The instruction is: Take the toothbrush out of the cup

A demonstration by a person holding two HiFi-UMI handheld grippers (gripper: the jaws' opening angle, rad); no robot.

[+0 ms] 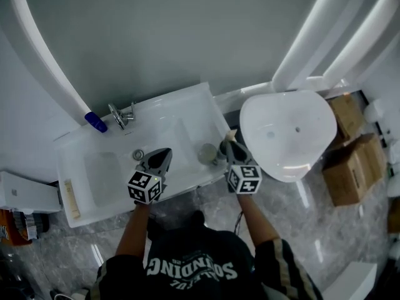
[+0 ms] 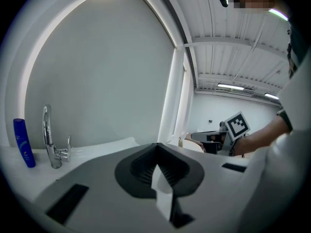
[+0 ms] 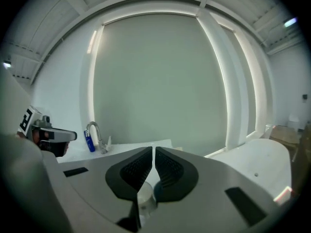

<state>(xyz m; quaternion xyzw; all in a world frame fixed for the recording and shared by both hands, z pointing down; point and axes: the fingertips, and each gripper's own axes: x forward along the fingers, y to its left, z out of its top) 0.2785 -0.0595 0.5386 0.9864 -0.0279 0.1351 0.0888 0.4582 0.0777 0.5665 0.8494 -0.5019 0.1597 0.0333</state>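
A pale round cup (image 1: 207, 154) stands on the right part of the white washbasin counter (image 1: 187, 102). My right gripper (image 1: 229, 144) hangs just right of it with its jaws together; a small beige piece (image 1: 230, 134) shows at its tips, and I cannot tell what it is. In the right gripper view the cup (image 3: 144, 196) shows low behind the shut right gripper (image 3: 153, 152), with nothing visible between the pads. My left gripper (image 1: 165, 152) hovers over the basin, left of the cup, jaws together. In its own view the left gripper (image 2: 156, 148) is shut and the right gripper (image 2: 210, 139) sits at right.
A chrome tap (image 1: 121, 115) and a blue bottle (image 1: 95, 122) stand at the counter's back left, with the drain (image 1: 138, 154) near the left gripper. A white toilet (image 1: 287, 133) sits right of the counter, with cardboard boxes (image 1: 350, 164) beyond it.
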